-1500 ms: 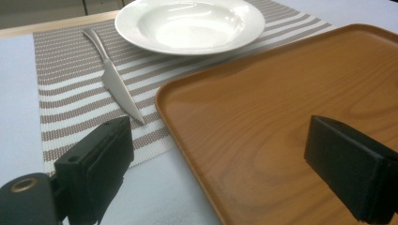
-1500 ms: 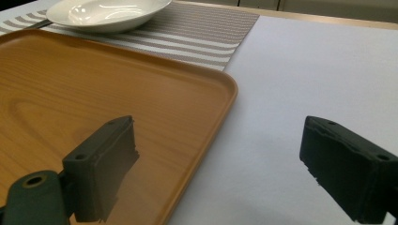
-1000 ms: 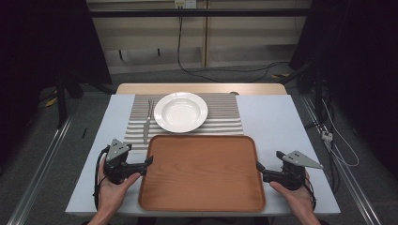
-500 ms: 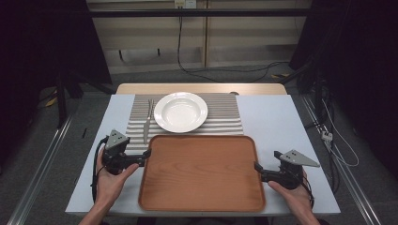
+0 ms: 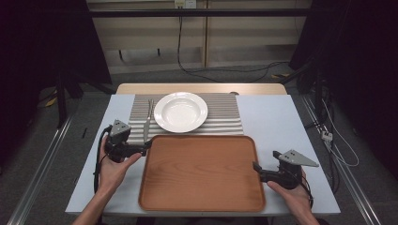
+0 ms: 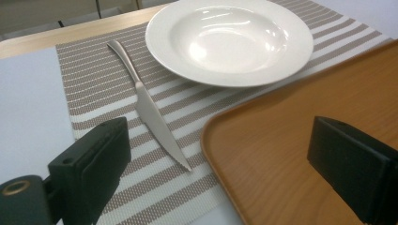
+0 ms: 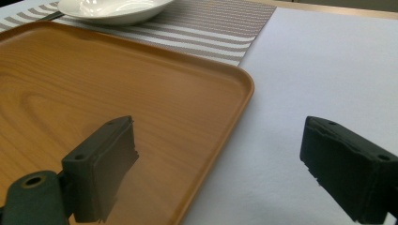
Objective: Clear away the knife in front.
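Two pairs of tongs, both spread and holding nothing: left tongs (image 5: 149, 145) at the upper left corner of the rectangular brown wooden tray (image 5: 202, 173), right tongs (image 5: 255, 167) straddling its right rim. Tray flat on the white-topped bench (image 5: 281, 122), just below the striped grey-and-white placemat (image 5: 225, 115). Step in hand, probably: taking hold of both edges. Next: close each over its rim, then lift level.

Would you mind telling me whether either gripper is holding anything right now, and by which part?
Nothing is held. The left gripper and right gripper are both open, each straddling an edge of the wooden tray without clamping it.
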The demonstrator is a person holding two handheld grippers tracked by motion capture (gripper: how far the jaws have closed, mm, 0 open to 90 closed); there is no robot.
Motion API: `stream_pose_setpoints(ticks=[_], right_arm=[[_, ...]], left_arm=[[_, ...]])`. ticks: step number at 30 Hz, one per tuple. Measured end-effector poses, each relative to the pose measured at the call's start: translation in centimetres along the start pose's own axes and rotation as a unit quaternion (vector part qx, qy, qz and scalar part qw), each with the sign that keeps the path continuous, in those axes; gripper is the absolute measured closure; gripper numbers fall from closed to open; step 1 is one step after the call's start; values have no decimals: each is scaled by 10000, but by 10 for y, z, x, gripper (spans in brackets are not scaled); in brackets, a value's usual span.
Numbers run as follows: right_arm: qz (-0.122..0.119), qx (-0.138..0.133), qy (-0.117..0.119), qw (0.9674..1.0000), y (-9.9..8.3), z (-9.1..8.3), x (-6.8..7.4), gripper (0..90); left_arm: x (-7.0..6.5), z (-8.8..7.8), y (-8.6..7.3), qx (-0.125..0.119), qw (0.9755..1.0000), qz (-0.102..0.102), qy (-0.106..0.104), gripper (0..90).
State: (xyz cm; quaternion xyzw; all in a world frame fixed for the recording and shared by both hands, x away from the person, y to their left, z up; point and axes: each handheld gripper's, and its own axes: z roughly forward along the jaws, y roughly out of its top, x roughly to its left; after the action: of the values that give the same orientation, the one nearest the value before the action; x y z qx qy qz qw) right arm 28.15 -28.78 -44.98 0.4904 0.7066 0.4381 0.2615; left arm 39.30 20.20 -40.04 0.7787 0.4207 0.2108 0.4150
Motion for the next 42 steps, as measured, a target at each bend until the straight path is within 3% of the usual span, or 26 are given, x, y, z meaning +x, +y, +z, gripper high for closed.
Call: stream_pose_setpoints(ticks=[9,13,17,23,29,30,42], right_arm=[[30,13,56,10000,0,2,0,107],[38,29,61,10000,-1,2,-1,107],[74,28,63,9999,-1,2,-2,109],[84,51,86,9999,-1,5,-2,110],[53,91,124,9999,-1,6,-2,110],[55,91,126,9999,-1,6,-2,110],[75,97,104,9999,-2,5,-3,110]], left_arm=[[8,19,17,159,9998,105,98,88],[17,26,24,197,9996,-17,186,92],[24,33,30,357,9990,44,257,110],[34,44,39,415,9987,-96,281,132],[42,58,45,690,9969,-192,340,159],[44,61,47,727,9963,-169,437,159],[61,88,54,928,9932,-371,599,222]])
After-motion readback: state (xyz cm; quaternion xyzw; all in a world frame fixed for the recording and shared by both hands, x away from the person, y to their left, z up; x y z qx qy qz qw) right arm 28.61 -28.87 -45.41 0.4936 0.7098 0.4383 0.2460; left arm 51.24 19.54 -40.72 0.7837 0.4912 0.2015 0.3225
